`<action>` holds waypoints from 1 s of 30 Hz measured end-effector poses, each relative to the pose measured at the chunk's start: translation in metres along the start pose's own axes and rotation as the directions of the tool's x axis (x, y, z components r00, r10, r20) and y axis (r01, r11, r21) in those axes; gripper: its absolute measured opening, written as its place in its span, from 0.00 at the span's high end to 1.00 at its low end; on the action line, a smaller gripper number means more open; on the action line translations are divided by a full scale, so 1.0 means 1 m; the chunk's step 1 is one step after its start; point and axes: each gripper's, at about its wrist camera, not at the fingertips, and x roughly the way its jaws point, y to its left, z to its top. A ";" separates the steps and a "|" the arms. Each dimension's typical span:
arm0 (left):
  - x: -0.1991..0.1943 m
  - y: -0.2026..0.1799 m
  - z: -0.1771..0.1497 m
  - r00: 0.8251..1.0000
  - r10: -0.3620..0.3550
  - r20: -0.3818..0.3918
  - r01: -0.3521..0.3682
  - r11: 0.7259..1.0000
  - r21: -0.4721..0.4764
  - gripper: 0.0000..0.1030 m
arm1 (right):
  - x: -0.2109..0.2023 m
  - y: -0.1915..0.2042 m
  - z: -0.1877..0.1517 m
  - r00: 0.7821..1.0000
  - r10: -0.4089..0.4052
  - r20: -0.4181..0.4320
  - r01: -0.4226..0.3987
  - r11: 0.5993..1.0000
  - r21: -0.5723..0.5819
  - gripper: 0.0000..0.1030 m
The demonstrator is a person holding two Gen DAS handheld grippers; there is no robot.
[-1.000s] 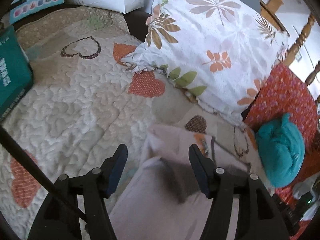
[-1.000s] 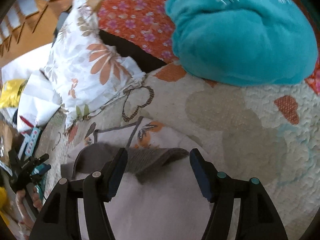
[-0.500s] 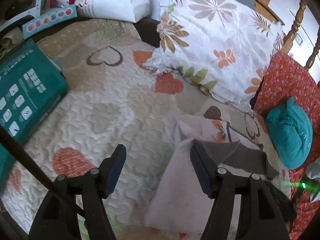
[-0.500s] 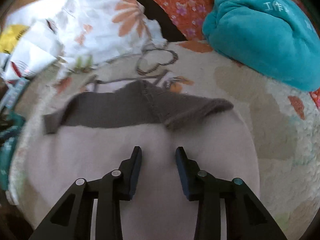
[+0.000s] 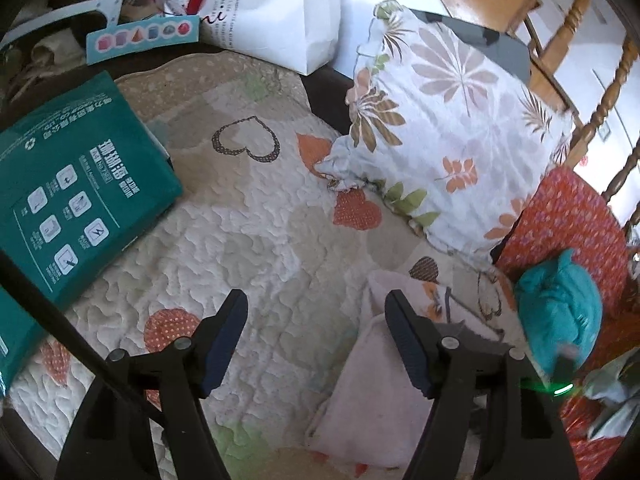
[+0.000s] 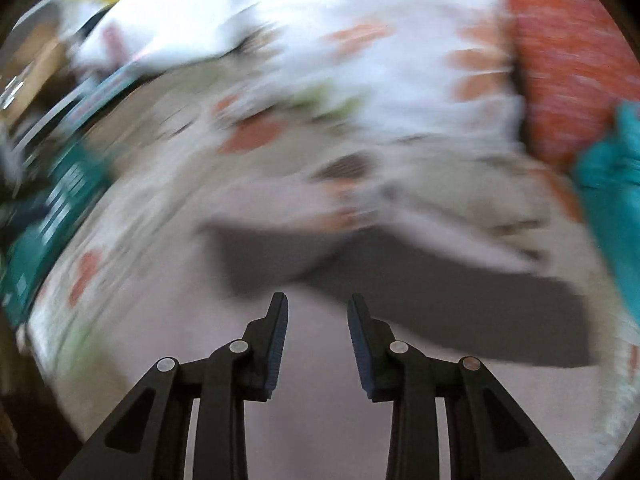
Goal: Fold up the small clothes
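Note:
A pale pink small garment [image 5: 366,396] with a dark grey band [image 5: 476,330] lies folded on the quilt, at the lower right of the left wrist view. My left gripper [image 5: 316,320] is open and empty above the quilt, its right finger over the garment's left edge. The right wrist view is motion-blurred: the pink garment [image 6: 316,420] fills the lower part, with the grey band [image 6: 420,296] across it. My right gripper [image 6: 317,312] hovers over the garment with its jaws partly apart, holding nothing.
A heart-patterned quilt [image 5: 248,240] covers the bed. A green box [image 5: 76,200] lies at the left, a white paper bag [image 5: 272,12] at the back, a floral pillow [image 5: 452,128] at the right, and a teal bundle [image 5: 560,312] on an orange floral cloth [image 5: 568,220].
My left gripper has drawn back and left, off the garment. My right gripper narrowed its jaws, pulled back from the grey band, and is now swinging fast, blurring its view.

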 end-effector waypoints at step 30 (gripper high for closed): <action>0.037 -0.055 -0.059 0.991 0.062 -0.120 -0.018 0.940 0.342 0.29 | -0.069 -0.102 -0.116 0.991 -0.114 -0.066 0.128 0.956 0.266 0.61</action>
